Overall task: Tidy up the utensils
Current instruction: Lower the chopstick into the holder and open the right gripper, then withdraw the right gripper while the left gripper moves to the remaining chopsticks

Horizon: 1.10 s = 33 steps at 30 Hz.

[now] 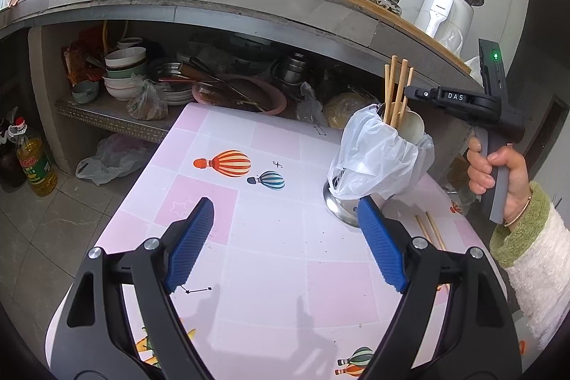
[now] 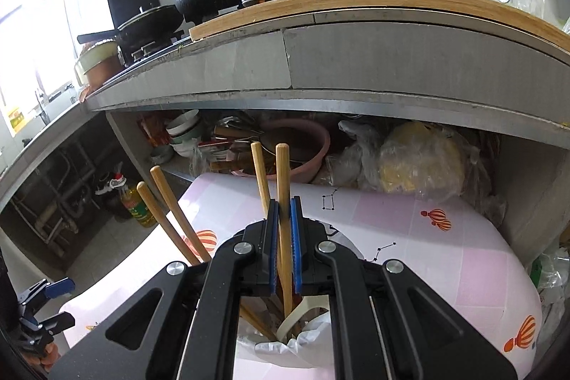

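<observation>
Chopstick [image 2: 283, 202] clamped upright in right gripper [image 2: 284, 202] above bag-lined holder [image 1: 377, 162], left gripper [image 1: 285, 230] wide open, empty

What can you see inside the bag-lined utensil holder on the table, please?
Four wooden chopsticks and a pale spoon stand in the holder; the right gripper is shut on one chopstick. Their lower ends are hidden by the plastic bag.

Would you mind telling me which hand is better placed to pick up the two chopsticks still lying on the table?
Left. The left gripper is open, empty and close to the loose chopsticks; the right gripper is shut on a chopstick over the holder.
</observation>
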### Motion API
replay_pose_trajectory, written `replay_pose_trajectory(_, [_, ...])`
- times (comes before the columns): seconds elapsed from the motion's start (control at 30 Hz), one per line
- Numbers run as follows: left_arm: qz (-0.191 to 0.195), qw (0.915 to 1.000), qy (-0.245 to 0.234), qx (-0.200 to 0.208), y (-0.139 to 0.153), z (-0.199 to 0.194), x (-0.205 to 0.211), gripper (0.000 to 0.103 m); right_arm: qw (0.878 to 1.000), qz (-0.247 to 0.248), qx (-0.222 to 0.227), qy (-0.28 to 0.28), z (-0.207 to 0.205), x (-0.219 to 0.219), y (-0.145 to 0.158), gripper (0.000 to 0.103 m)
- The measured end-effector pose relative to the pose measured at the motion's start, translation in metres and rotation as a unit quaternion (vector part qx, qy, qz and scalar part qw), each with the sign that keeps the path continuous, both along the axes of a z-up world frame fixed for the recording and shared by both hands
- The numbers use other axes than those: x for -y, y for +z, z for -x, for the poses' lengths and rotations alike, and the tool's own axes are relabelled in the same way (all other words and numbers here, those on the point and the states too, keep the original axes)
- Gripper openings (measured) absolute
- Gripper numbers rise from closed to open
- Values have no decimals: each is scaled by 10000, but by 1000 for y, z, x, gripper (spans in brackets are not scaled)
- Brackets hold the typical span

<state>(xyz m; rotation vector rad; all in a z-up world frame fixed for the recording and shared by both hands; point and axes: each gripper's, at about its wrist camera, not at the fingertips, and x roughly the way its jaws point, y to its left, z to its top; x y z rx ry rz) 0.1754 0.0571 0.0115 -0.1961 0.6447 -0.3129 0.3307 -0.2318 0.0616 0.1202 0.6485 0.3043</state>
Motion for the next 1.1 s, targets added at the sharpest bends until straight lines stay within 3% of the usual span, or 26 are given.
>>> replay_pose_trajectory(0.23, [1,10000,-9,17,2,1,0,79,9998,-175,-129,29,0,5,3,8])
replay_pose_trajectory(0.37, [-5,10000,-27,26,4,2,2,79,9995,-286,-141,68,10,12,8,23])
replay_pose_trajectory(0.7, [-3,9999,-123,43,6,7,6,79,9980,-580,166,-211,102,63,17,37])
replay_pose_trajectory(0.83, [-2,9997,-236,2,4,7,14,79,9967,-537,2,-612,141,92,-3,39])
replay_pose_trajectory(0.97, [-21,9988,-485,-20,0,9,29,79,9909,-380,-447,-1211,176,113,-45,40])
replay_pose_trajectory(1.1, [-210,9965,-789,-171,-10,7,49,79,9796,-633,-898,-1685,205,127,-89,40])
